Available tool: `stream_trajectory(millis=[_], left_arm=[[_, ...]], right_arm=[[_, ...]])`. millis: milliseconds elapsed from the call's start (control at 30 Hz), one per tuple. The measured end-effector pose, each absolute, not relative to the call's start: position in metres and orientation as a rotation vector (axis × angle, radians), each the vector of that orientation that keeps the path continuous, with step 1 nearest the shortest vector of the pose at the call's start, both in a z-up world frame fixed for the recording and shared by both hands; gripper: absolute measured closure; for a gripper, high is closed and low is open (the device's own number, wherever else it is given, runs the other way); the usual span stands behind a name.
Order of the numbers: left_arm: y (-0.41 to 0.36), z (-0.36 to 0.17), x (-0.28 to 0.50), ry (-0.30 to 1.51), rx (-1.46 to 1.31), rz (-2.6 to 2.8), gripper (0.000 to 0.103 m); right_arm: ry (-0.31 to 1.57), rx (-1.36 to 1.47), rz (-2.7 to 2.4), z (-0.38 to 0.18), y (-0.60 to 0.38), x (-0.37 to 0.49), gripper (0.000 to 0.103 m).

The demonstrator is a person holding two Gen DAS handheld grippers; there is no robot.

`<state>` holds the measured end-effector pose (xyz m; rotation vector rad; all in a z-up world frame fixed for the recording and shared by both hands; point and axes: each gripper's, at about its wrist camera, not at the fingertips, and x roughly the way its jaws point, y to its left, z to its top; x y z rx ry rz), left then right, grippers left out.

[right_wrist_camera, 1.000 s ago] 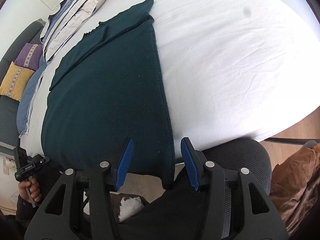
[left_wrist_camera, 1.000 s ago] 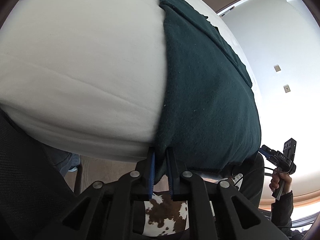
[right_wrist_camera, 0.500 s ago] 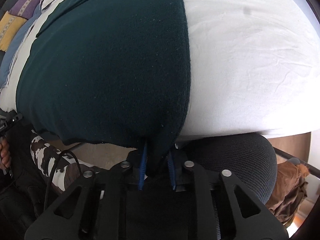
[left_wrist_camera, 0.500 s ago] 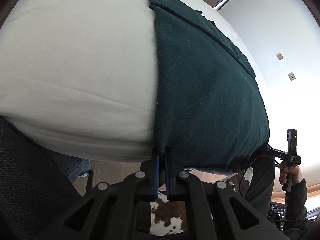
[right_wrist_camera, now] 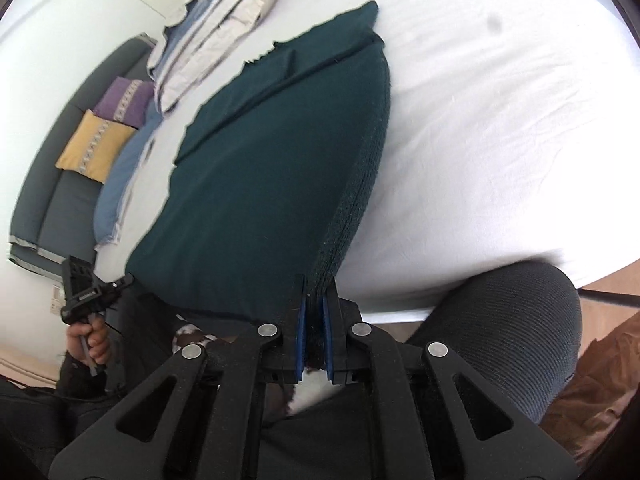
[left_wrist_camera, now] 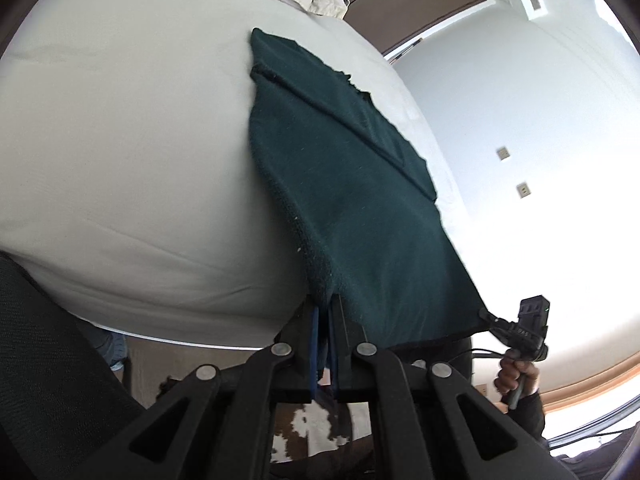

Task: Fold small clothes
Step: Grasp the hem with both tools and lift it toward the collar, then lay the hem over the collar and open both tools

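Both hand-held grippers were clamped on the near hem of the dark green garment (left_wrist_camera: pixel 360 208), one at each corner. Seen from its own camera, the left hand-held gripper (left_wrist_camera: pixel 325 336) had its blue pads (left_wrist_camera: pixel 315 344) pressed nearly together with the corner of cloth pinched between them; the right hand-held gripper (right_wrist_camera: pixel 314 332) was closed the same way on the opposite corner, a thick ribbed edge bunched in its grip.

Holding the two corners apart seemed meant to keep the hem taut, so the cloth would lift as a flat sheet rather than a crumpled heap. The garment's near part rose off the bed (left_wrist_camera: pixel 120 140) toward the person, while its far part lay flat on the white sheet, with an upper layer already lying over the one beneath. Beyond the garment, at the far edge of the bed, sat a stack of folded bedding (right_wrist_camera: pixel 212 28). By my judgement, the hem was about to be carried over toward the far end.
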<state>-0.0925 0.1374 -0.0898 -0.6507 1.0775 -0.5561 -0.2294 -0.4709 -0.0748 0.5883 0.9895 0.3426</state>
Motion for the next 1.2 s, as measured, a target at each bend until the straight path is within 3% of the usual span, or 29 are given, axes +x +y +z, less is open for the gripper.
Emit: stream_trajectory(millis=[467,1200], left_arm=[[0.147,-0.052,-0.059,0.911,-0.928,-0.641,0.098],[0.159,-0.042,0.105,0.794,-1.088,-0.553,0.098]], right_arm=[[0.736,0.857,0.446,-0.034,-0.471,-0.19,0.097],[0.577,0.942,0.345,-0.002,-0.501,0.019,0.097]])
